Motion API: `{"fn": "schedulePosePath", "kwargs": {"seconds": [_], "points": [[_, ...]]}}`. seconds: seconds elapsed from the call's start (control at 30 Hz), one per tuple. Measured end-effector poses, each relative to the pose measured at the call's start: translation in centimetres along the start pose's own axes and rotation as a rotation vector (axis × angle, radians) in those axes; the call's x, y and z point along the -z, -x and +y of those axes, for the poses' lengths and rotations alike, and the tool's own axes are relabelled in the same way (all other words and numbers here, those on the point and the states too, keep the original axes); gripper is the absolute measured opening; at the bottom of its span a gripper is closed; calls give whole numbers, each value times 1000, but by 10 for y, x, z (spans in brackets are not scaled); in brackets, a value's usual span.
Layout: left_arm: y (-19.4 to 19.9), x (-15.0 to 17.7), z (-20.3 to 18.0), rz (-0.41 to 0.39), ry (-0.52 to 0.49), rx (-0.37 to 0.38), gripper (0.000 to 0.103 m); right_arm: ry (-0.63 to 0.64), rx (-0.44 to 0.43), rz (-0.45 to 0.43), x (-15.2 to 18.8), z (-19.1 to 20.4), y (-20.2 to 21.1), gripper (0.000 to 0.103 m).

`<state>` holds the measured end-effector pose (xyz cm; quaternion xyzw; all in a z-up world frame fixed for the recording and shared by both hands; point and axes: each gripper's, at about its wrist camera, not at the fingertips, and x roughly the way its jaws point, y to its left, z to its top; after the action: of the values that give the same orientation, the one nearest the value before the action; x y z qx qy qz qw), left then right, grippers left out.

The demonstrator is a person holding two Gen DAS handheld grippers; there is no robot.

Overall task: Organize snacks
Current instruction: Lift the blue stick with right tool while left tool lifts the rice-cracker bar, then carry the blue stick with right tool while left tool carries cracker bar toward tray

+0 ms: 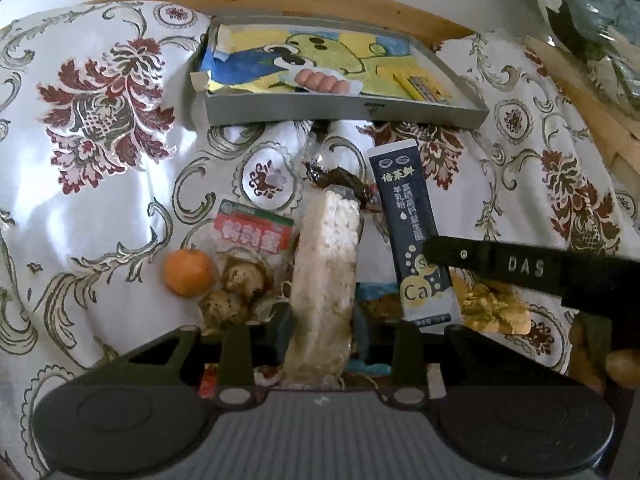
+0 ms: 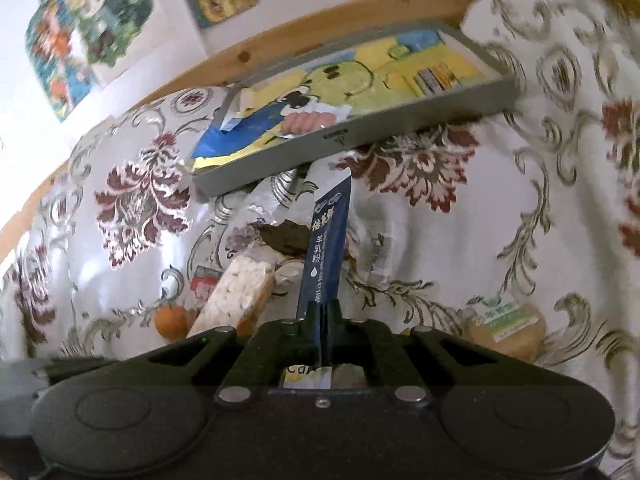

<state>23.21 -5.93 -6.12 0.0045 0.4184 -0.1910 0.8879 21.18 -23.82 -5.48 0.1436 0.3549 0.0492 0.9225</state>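
Right tongs (image 2: 323, 322) clench the dark sachet (image 2: 326, 246) low, thin and floppy; left tongs (image 1: 320, 334) grip the rice cracker bar (image 1: 326, 264), light, crumbly.

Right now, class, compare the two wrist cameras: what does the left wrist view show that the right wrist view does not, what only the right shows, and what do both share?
Only the left wrist view shows the left gripper closed around the puffed rice bar, the whole egg packet and the Ca print on the navy sachet.

Only the right wrist view shows the right gripper pinching that sachet edge-on, a green-labelled bun and wall pictures.

Both show the grey tray, the orange and the floral cloth.
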Motion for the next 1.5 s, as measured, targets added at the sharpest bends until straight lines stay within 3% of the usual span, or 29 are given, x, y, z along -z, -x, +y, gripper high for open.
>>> {"fn": "schedulePosePath", "kwargs": {"seconds": [0.27,0.83,1.07,1.3,1.5], "points": [[5,3,-3,-6,4,-17,34,167,55,-45,7,20,12,1],[27,11,-2,-34,60,-37,32,210,55,-96,10,26,33,1],[41,11,-3,-99,76,-39,31,209,46,-118,10,26,40,1],[33,15,-5,-70,46,-57,31,222,36,-127,11,29,43,1],[46,8,-5,-135,63,-52,30,239,32,-156,9,31,47,1]]}}
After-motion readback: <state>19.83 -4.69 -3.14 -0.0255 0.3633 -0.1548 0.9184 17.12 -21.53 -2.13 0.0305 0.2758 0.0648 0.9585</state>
